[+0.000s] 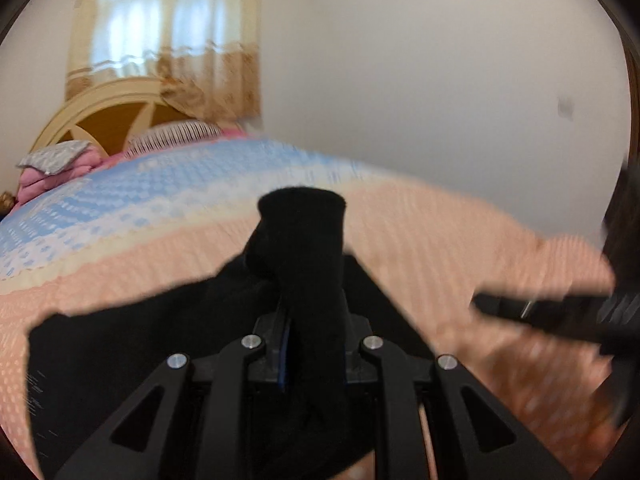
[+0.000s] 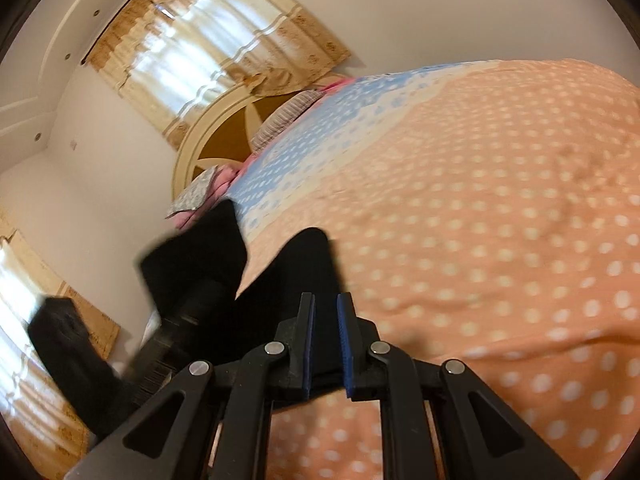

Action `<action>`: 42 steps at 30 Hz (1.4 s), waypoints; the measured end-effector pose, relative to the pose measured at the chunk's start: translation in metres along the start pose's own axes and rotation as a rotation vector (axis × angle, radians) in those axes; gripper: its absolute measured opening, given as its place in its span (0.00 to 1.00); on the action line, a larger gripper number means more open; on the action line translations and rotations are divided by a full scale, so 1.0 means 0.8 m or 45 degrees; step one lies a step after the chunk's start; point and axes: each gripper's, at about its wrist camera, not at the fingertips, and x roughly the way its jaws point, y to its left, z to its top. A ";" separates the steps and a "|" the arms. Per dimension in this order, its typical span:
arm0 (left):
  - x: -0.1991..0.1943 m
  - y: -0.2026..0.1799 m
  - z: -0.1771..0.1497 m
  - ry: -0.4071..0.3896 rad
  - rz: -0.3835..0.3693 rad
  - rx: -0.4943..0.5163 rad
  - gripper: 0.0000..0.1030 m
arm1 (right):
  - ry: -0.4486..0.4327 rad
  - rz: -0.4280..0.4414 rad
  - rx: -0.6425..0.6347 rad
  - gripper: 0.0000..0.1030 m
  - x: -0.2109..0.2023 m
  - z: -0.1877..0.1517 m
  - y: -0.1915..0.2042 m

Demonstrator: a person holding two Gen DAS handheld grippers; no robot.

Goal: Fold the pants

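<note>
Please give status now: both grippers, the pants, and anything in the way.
Left gripper shut on black pants. Right gripper shut on pants too. Pants lifted over dotted bedspread. Nothing in the way.

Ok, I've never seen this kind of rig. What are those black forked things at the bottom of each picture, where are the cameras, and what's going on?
They are hand-held grippers, one per hand, each carrying a fisheye camera looking along its fingers. The left wrist view shows the left gripper shut on black pants. The right wrist view shows the right gripper shut on the same pants. Below lies a bed under a dotted peach and blue cover, with pillows by the headboard.
</note>
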 end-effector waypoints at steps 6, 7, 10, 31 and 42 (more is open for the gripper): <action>-0.008 -0.040 -0.018 0.085 0.045 0.215 0.62 | 0.018 -0.016 0.043 0.12 -0.006 -0.002 -0.025; -0.020 -0.046 -0.020 0.086 0.030 0.250 0.77 | 0.022 -0.019 0.049 0.12 -0.005 -0.001 -0.026; -0.052 -0.054 -0.030 0.044 -0.040 0.357 0.80 | 0.022 -0.012 0.057 0.12 -0.008 0.002 -0.024; -0.131 0.156 -0.079 0.139 0.342 -0.254 0.80 | 0.154 -0.281 -0.614 0.11 0.082 -0.030 0.120; -0.126 0.153 -0.096 0.195 0.312 -0.213 0.80 | 0.175 -0.208 -0.404 0.08 0.051 -0.043 0.053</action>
